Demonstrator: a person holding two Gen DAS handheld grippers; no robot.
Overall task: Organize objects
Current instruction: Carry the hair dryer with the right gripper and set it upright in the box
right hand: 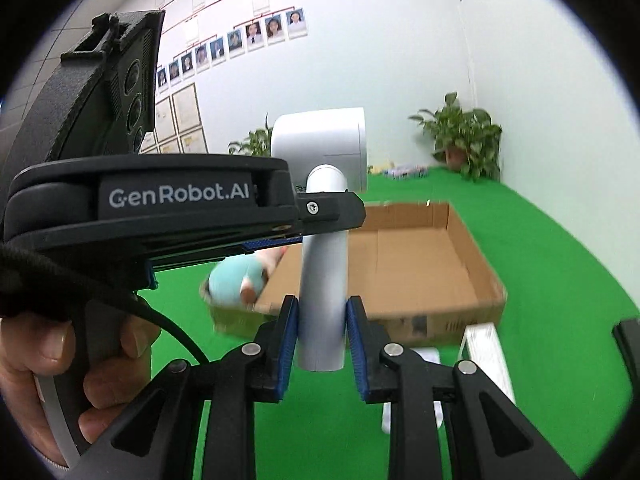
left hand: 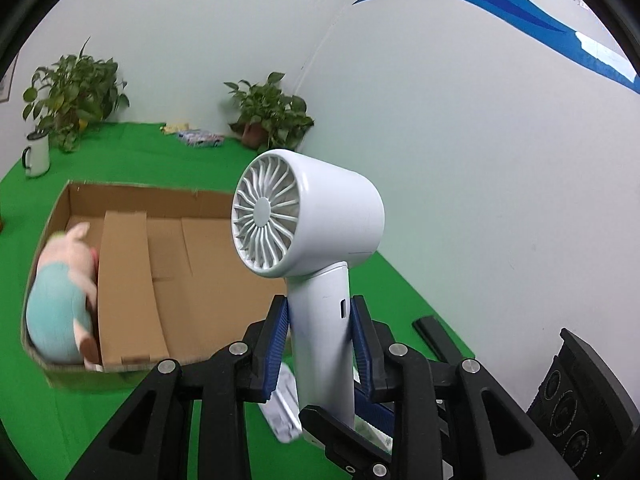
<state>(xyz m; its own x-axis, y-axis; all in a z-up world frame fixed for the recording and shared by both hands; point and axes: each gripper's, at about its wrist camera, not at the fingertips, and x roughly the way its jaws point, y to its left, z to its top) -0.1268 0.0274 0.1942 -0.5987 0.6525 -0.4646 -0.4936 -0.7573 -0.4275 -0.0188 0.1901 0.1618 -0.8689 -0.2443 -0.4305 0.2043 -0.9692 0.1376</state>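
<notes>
The left gripper [left hand: 320,320] is clenched on the handle of a white hair dryer [left hand: 308,216], its blue pads pressing the handle from both sides just below the head. The right gripper [right hand: 322,320] grasps the same handle lower down, near its butt end, so both grippers carry the dryer above the green desk [left hand: 140,152]. From the right wrist view the left gripper's black body crosses in from the left, held by a hand [right hand: 48,360] wrapped around its grip, and its jaws close on the handle above the right gripper's own.

The dryer stands roughly upright, its finned rear grille turned toward the left wrist camera.

Beyond and to the left of the left gripper lies an open cardboard box [left hand: 160,200] on the desk. A plush pig [left hand: 64,292] in a teal outfit lies in the box's left compartment, against a cardboard divider; the wider part to its right looks bare.

Beneath the grippers a white object [right hand: 484,352] lies on the desk, too blurred to name. Farther off, by the wall, stand two potted plants [left hand: 272,116] and a white mug [left hand: 38,154].
</notes>
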